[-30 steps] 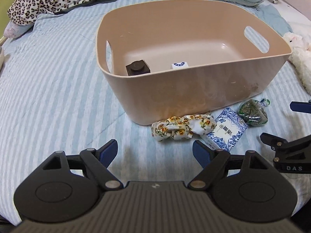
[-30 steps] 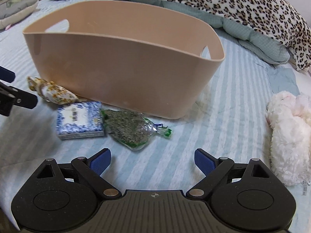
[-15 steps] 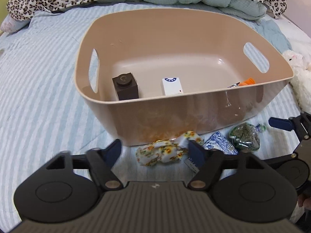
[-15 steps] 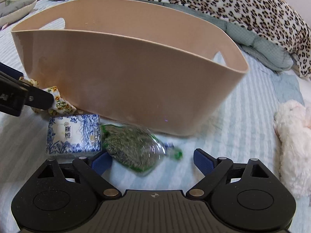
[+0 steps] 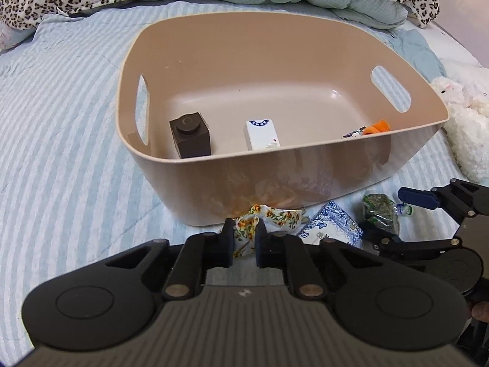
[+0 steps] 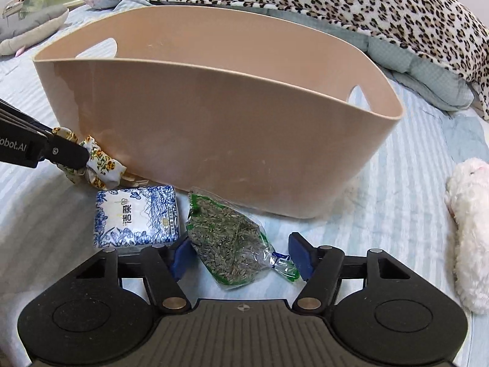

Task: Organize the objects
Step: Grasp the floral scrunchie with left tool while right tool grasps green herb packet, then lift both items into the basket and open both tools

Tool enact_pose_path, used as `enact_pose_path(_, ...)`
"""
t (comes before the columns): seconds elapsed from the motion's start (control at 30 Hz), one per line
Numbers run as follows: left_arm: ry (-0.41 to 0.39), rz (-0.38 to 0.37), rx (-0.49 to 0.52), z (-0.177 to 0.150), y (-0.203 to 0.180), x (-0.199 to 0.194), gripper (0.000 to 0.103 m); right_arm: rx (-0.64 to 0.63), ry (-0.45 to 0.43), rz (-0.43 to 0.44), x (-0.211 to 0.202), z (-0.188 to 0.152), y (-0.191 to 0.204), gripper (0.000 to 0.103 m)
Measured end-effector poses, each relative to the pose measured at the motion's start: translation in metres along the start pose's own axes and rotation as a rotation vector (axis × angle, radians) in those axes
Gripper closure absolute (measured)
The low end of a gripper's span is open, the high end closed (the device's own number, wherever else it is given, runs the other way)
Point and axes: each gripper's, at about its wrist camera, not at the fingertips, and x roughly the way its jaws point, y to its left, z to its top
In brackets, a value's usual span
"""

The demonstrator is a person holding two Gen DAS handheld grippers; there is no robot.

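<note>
striped pale-blue bedding covers the bed [image 5: 70,128], with a leopard-print blanket [image 6: 336,3] heaped at the far side and a tan plastic tub [image 5: 305,171] sitting in the middle. the left claw [image 5: 245,240] is clenched on one end of a flowered cloth scrunchie [image 5: 275,215], which lies just in front of the tub's near wall, touching it or nearly so; its length trails off to the right toward a blue-and-white tissue pack [image 6: 136,215]. the right claw [image 6: 241,258] is spread wide, its two blue pads flanking a clear bag of seeds [image 6: 227,240] whose long axis runs from the tub wall back toward the claw, so the bag lies straight ahead, between the fingers. each arm is nearest its own item. the tub's rim stands above both, so i judge the lift must clear that wall before anything drops in.

only the left view looks into the tub: a dark block [image 5: 190,136], a white box [image 5: 262,134] and something orange [image 5: 377,127] already lie inside. the right view sees only the outer wall, but shows the seed bag whole and a white plush toy [image 6: 470,238] off to the right.
</note>
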Motion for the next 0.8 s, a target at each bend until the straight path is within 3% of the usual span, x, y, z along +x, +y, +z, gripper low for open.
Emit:
enact_pose_path(0.53,-0.065,-0.014,-0.001,-0.011,0.012,-0.054,0.090,0.047,-0.060,0.025,-0.046,-0.013,-0.028,0.040)
enact_pose_path(0.8,-0.184,-0.058,0.010,-0.008,0.005,-0.099,0.090,0.089,-0.191,0.007,-0.089,0.001,-0.036,0.040)
